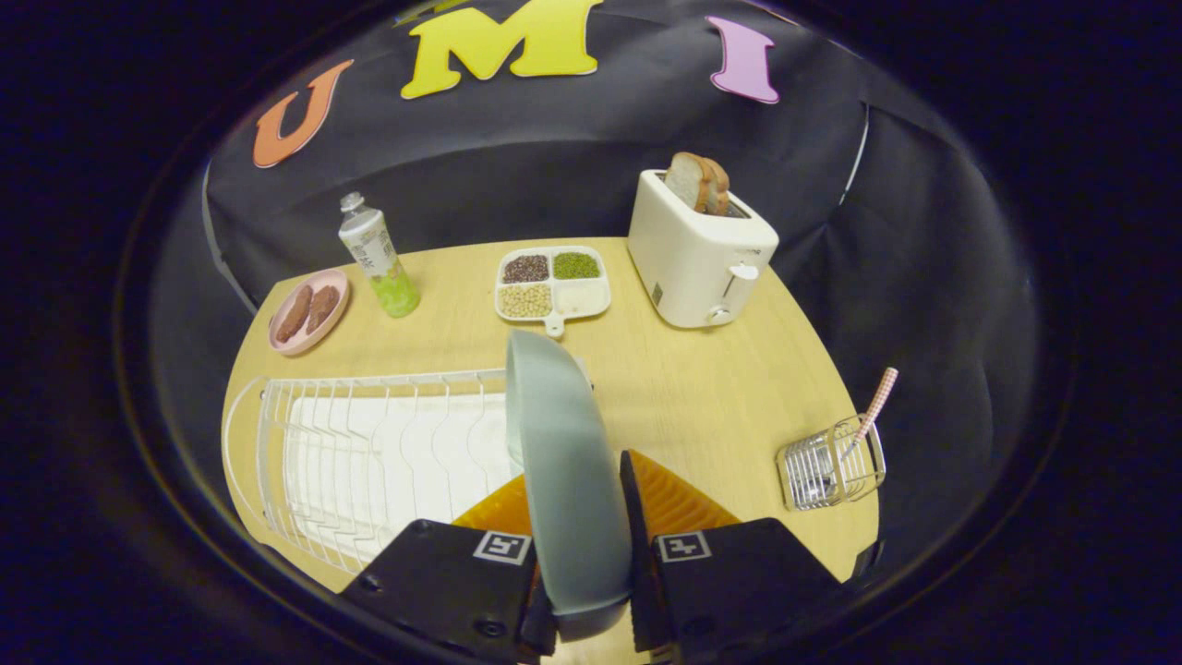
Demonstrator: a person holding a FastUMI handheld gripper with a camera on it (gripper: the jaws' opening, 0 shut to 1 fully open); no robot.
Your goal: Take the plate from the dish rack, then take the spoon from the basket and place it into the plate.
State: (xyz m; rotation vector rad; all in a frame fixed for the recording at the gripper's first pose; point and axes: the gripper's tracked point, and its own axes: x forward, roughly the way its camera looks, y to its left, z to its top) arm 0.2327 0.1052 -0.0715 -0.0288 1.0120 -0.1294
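A grey-blue plate [563,462] stands on edge between the fingers of my gripper [582,517], which is shut on its rim. The plate is held at the right end of the white wire dish rack [369,453], whose slots hold nothing else. To the right, near the table's edge, stands a small wire basket [831,473]. A spoon [873,406] with a pink checked handle leans out of the basket.
On the wooden table [702,388] behind the rack stand a white toaster [697,249] with bread slices, a divided tray [552,282] of beans and grains, a bottle [379,254] of green drink and a pink plate [309,309] of food.
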